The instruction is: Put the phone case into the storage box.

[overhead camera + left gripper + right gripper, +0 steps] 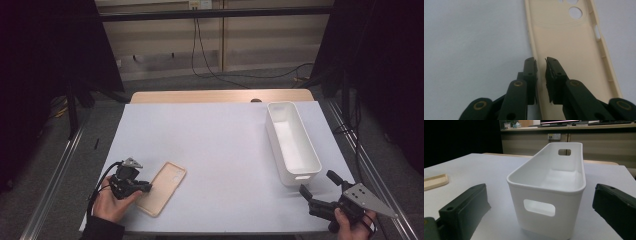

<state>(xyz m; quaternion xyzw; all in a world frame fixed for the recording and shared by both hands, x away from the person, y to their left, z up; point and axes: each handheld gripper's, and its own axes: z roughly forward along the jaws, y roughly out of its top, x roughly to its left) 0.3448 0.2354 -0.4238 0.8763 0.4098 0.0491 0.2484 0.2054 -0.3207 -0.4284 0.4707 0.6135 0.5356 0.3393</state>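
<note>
- Phone case [162, 188], cream, lies flat, open side up, near left on the white table sheet [220, 150].
- Left gripper [541, 75] sits at the case's left edge; jaws clamp the side wall between them.
- Right gripper [316, 186] rests near right, jaws spread wide, nothing held.
- White bin [291, 141] stands far right, just beyond the right gripper.

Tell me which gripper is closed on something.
The left gripper, pinching the side wall of the beige phone case; the right gripper is wide open before the white bin.
</note>
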